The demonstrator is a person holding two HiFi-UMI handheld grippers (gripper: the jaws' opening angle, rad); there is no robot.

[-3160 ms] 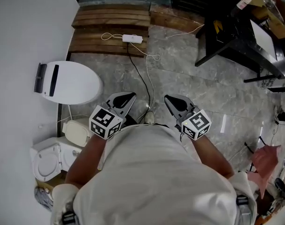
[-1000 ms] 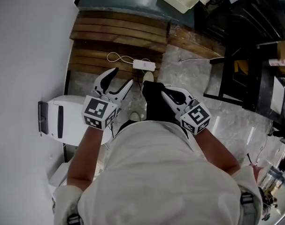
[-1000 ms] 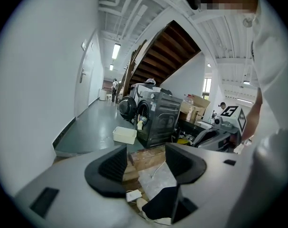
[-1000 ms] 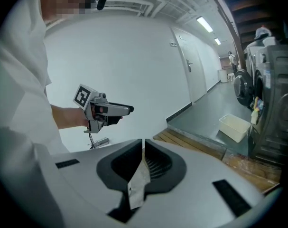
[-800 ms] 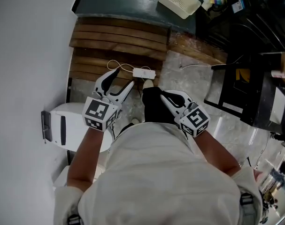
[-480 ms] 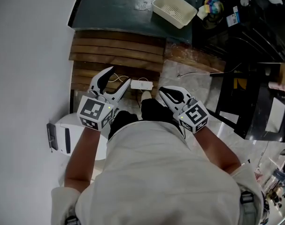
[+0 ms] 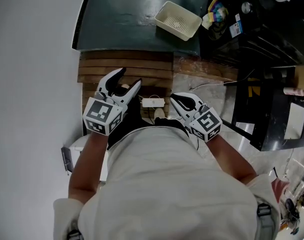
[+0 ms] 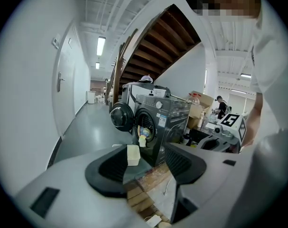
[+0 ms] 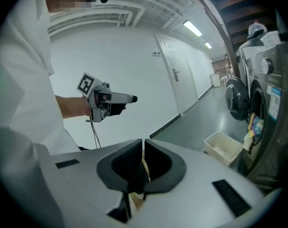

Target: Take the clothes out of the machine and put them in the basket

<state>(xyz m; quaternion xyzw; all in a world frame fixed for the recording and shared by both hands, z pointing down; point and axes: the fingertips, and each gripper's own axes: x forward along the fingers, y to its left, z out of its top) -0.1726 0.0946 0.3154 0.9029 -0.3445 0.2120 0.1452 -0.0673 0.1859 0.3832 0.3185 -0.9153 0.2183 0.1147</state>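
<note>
Tripping is looming as the white power block (image 7: pixel 153 102) is lying underfoot on the floor (image 7: pixel 214 111), left gripper (image 7: pixel 131 76) released, right gripper (image 7: pixel 174 99) clenched empty

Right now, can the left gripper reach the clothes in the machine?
Probably not yet. The left gripper is open and empty and the door stands open, but the clothes in the washing machine are far ahead across the floor. Nothing seems to block the way.
</note>
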